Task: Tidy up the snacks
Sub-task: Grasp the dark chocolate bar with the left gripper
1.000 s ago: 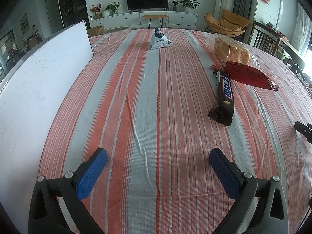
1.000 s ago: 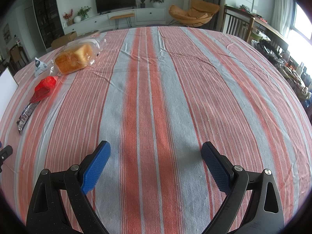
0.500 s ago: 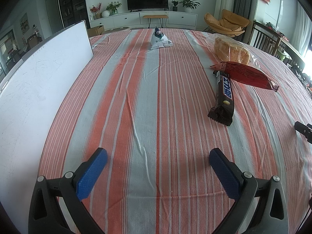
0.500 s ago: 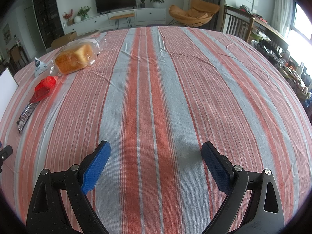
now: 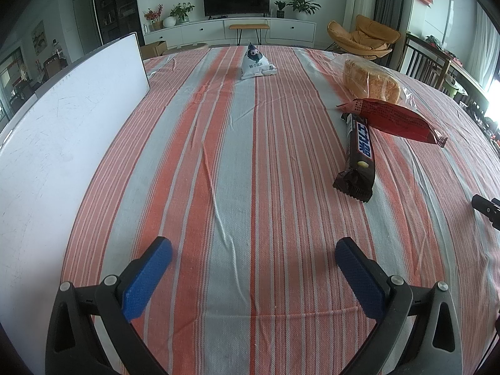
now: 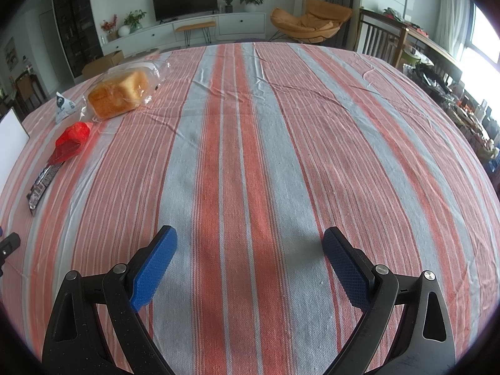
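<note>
Still hovering spread open and empty, unchanged from a moment ago: left tool [image 5: 253,250] and right tool [image 6: 250,242] over the striped desk [image 5: 237,156], leaving chocolate bar [image 5: 359,153], red packet [image 5: 397,118], bread [image 5: 370,81] and white pouch [image 5: 257,65] lying untouched.

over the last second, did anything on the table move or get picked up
Nothing visibly changed. Both grippers, left and right, stay open and empty above the striped cloth, and the chocolate bar, red packet, bread bag and triangular pouch lie where they were.
</note>
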### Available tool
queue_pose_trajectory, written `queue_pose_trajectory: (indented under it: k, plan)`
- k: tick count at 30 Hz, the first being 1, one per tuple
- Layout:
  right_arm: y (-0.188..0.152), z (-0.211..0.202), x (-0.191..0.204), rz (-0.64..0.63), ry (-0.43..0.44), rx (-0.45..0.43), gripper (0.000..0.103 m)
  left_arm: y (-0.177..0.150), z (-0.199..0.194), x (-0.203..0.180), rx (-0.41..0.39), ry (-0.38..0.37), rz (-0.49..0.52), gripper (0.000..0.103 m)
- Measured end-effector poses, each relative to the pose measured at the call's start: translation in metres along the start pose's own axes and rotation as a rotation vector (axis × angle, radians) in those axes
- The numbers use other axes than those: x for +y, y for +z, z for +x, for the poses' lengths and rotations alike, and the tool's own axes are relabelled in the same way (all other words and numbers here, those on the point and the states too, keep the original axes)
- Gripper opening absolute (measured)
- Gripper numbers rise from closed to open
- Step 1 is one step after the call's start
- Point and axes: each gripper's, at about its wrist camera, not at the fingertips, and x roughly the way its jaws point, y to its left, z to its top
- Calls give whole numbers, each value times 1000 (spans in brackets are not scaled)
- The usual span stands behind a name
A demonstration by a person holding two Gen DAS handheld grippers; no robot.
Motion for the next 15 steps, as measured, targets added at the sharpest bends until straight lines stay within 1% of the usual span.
queue_pose_trajectory:
  k: [3,4,5,6,8,9,10,11,14,15]
  plan:
    - [0,0,0,0,0,0,97,0,0,0,0,0,1,103]
    - [0,0,0,0,0,0,97,1,0,-1,10,-9,14,103]
    - [0,0,0,0,0,0,97,4,0,-2,32,-36,31,103]
    - [0,0,0,0,0,0,97,8,-2,-1,46,-86,35,102]
    - [0,0,0,0,0,0,97,24,-8,0,36,-215,11,102]
    - [0,0,0,0,0,0,97,33,-10,-1,28,-256,5,102]
    - [0,0,0,0,0,0,97,45,-11,-5,22,-279,10,102]
    - [0,0,0,0,0,0,97,58,-7,-12,28,-278,32,102]
    - [0,0,0,0,0,0,97,90,24,-40,122,-220,122,101]
    - [0,0,0,0,0,0,97,96,37,-50,150,-205,149,95]
